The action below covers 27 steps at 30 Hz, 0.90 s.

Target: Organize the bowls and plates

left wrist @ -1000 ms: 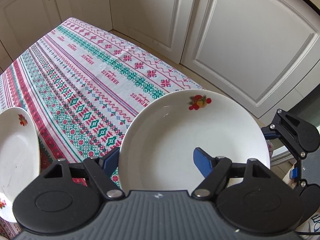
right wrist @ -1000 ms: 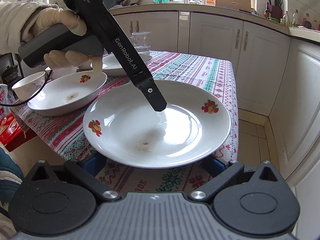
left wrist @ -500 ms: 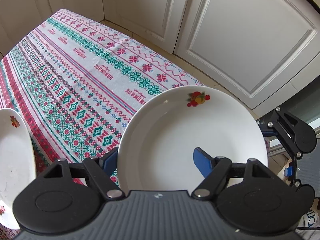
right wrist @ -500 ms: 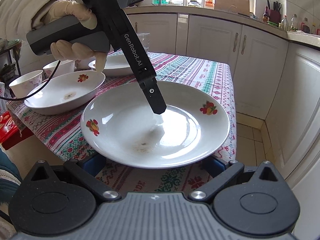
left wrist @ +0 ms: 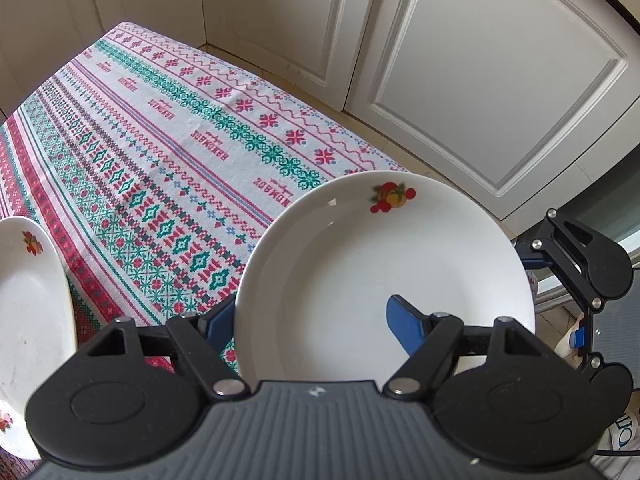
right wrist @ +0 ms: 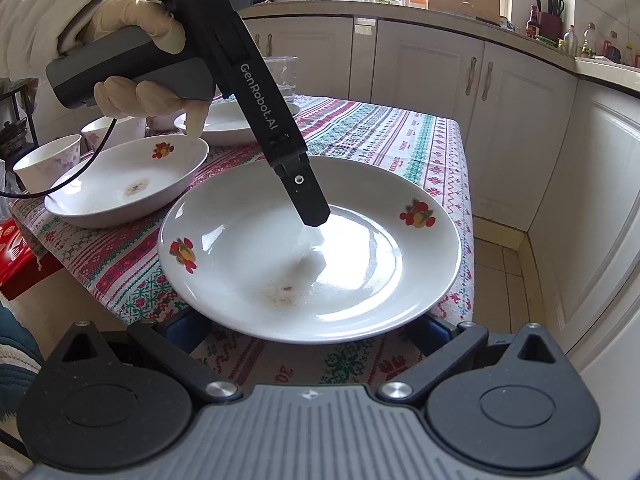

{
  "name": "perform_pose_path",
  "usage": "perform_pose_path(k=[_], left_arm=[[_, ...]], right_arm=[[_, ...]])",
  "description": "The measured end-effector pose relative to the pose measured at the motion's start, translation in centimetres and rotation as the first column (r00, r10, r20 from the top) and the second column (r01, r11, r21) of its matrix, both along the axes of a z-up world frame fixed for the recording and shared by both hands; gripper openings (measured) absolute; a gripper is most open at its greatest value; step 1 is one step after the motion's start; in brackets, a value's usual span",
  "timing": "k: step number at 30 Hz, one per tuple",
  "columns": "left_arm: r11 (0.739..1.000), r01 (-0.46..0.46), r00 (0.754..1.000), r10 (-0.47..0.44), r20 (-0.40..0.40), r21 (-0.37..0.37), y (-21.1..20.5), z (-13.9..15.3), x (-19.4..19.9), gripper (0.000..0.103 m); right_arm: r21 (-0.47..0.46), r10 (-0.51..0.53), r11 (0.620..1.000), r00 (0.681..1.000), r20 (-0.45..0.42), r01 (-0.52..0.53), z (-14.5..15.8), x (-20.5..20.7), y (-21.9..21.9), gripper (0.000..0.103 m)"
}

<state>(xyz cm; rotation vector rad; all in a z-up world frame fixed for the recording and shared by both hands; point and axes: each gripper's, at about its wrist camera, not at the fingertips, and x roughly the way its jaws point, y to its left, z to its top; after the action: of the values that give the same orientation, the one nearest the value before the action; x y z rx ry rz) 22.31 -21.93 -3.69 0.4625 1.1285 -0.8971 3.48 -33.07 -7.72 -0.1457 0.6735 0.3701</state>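
A white plate with fruit decals (left wrist: 360, 264) (right wrist: 320, 264) sits at the table's near corner. My left gripper (left wrist: 312, 320) straddles its rim, one blue finger (left wrist: 406, 322) inside the plate and the other (left wrist: 218, 320) outside under the rim, so it is shut on the plate. In the right wrist view the left gripper's finger (right wrist: 308, 204) reaches down into the plate. My right gripper (right wrist: 308, 330) is open, its fingers low on either side of the plate's near edge. A second deep plate (right wrist: 124, 180) (left wrist: 32, 312) lies to the left.
Two small bowls (right wrist: 48, 160) stand at the far left, with another plate (right wrist: 228, 120) and a glass container (right wrist: 282, 76) behind. The patterned tablecloth (left wrist: 168, 152) covers the table. White cabinets (left wrist: 480, 80) and tiled floor lie beyond the table edge.
The left gripper has shifted slightly with the plate; the plate sits a little farther along the table. The right gripper stays under the near rim.
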Motion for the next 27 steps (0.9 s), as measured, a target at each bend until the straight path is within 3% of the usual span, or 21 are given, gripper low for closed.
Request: perform_pose_path(k=[14,27], left_arm=[[0.997,-0.052,0.997,0.055,0.061,-0.062,1.1,1.8,3.0,0.077],[0.995,-0.076,0.994,0.081,0.069,-0.068,0.8,0.2,6.6,0.077]], right_arm=[[-0.031,0.041,0.999,0.999,0.024,-0.040,1.4,3.9,-0.2,0.103],[-0.029,0.042,0.999,0.999,-0.003,-0.042,0.7,8.1,-0.5,0.103]])
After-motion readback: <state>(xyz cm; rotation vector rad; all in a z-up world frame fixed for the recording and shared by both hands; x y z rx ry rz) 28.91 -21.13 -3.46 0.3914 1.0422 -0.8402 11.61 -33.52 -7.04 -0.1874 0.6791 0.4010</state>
